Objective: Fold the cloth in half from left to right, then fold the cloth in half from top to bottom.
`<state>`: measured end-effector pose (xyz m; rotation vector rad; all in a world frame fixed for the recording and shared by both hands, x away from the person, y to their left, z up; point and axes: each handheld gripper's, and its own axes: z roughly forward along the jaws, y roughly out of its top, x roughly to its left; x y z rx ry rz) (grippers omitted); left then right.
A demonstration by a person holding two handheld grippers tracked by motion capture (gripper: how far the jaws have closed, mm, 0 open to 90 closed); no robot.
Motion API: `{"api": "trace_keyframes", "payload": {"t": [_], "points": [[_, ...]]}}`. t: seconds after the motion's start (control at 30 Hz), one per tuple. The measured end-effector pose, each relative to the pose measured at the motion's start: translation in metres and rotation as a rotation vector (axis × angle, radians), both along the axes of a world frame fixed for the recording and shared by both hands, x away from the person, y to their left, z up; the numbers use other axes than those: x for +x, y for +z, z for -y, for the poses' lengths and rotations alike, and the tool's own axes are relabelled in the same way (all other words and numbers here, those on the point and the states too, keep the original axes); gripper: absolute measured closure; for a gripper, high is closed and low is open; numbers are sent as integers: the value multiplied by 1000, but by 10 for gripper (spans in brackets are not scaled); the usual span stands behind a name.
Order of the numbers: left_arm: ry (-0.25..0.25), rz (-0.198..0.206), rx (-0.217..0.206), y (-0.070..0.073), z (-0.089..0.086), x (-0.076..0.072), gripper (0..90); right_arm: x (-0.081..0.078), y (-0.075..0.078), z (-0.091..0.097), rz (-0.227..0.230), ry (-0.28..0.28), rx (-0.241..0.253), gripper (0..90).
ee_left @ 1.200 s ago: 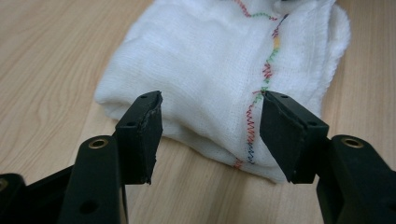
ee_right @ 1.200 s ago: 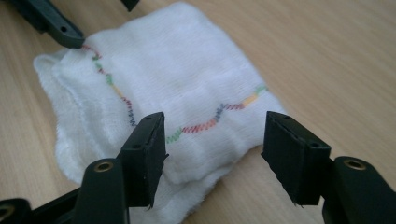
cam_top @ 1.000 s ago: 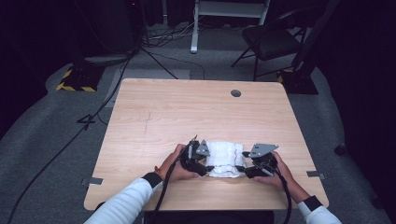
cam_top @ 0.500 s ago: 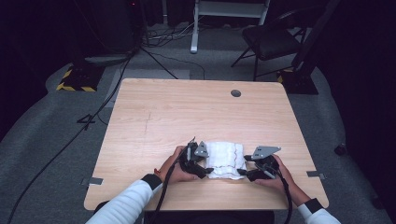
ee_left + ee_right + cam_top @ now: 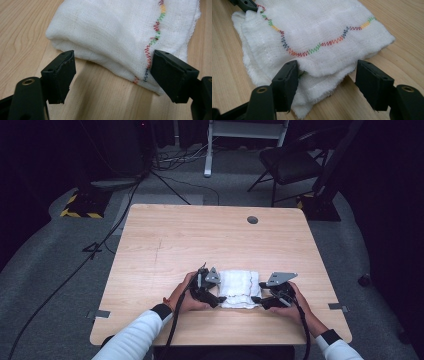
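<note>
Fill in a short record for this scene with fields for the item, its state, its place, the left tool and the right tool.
item: white cloth with multicoloured zigzag stitching
state: folded, lying flat
place: near edge of the wooden table, between both tools
left tool: open, jaws have just been opening, cloth edge between them, unpressed
right tool: open, jaws astride a cloth corner

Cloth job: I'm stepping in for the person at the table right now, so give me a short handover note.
Left gripper: open, jaws just widened, set at the cloth edge, not pinching it.
Right gripper: open, a cloth corner between its jaws, no squeeze.
Cloth: folded into layers, flat on the table at the near edge, between both grippers; coloured zigzag stitching on top.
Done: the cloth looks folded and let go.
Left: probably another fold or a tidy-up; check the loose lower layers first.
</note>
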<state>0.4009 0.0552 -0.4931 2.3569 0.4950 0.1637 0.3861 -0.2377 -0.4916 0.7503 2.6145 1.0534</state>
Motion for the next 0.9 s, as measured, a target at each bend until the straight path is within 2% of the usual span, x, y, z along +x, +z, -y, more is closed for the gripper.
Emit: {"api": "trace_keyframes", "payload": {"t": [0.27,0.6,0.83,0.9], "points": [[14,7,9,1,-5,2,206,8,-1,-3,-25,7,14,352],[65,6,24,2,-19,15,186,22,0,-19,-5,9,5,361],[114,16,47,4,-29,22,178,36,3,-37,24,11,-26,365],[112,19,51,6,-30,23,179,36,4,-40,29,15,-34,368]]}}
